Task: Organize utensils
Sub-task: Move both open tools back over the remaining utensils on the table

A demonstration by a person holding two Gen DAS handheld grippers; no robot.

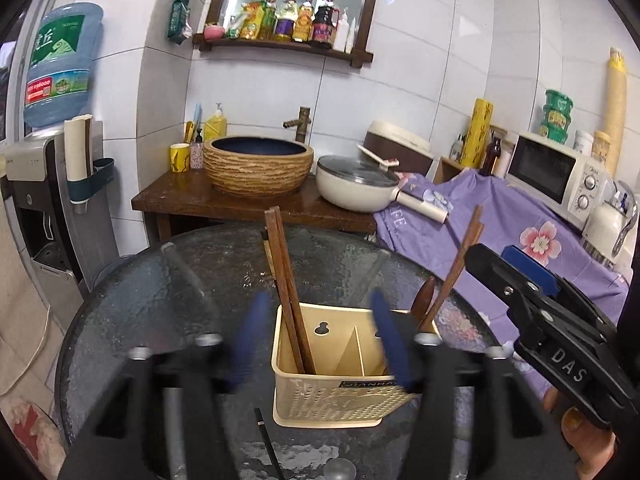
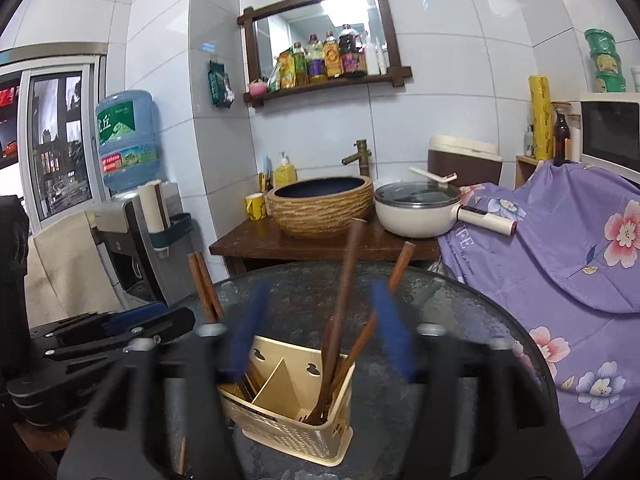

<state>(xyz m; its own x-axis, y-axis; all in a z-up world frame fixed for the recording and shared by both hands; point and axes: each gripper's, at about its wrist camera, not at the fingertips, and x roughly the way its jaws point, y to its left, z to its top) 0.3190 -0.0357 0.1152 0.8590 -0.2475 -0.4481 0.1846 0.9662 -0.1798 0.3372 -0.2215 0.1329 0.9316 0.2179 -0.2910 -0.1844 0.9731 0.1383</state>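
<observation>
A beige perforated utensil holder with a divider stands on the round glass table. Dark wooden chopsticks lean in its left compartment. Wooden spoons and chopsticks stand in the right one. My left gripper is open just in front of the holder, its blue fingers either side of the holder's top and pressing on nothing. My right gripper is open too, above the same holder, with the tall utensils standing free between its fingers. A thin black stick and a spoon lie on the glass near me.
The dark glass table has a wooden stand behind it with a woven basin and a lidded white pan. A purple flowered cloth and a microwave are at the right. A water dispenser stands at the left.
</observation>
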